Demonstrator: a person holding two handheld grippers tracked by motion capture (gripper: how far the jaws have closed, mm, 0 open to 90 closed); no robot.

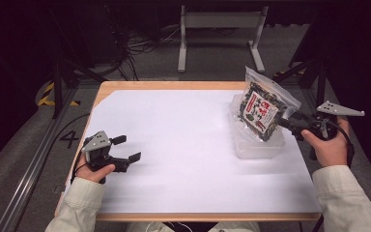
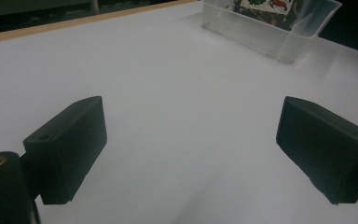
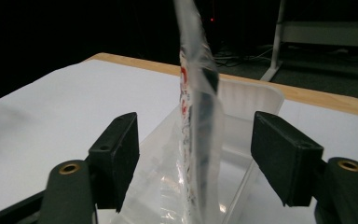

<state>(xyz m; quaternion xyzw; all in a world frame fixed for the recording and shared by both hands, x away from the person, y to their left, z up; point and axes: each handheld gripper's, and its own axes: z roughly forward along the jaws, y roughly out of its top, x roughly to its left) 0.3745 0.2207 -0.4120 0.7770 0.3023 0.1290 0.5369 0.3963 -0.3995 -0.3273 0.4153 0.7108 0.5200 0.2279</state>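
Observation:
A clear bag of dark snacks with a red label [image 1: 263, 108] stands upright, leaning back, in a clear plastic container [image 1: 258, 145] at the right of the white table top. My right gripper [image 1: 284, 122] sits at the bag's right edge. In the right gripper view the bag [image 3: 200, 116] rises edge-on between the jaws of that gripper [image 3: 196, 154], and gaps show on both sides, so it is open. My left gripper [image 1: 126, 148] rests open at the front left, with bare table between its jaws [image 2: 191, 149]. The container [image 2: 270, 42] appears far off.
A white sheet [image 1: 183, 145] covers the wood-edged table [image 1: 174, 85]. Behind the table stand the legs of a grey metal frame [image 1: 220, 21] and floor cables [image 1: 140, 43]. A metal rail [image 1: 34, 164] runs along the left side.

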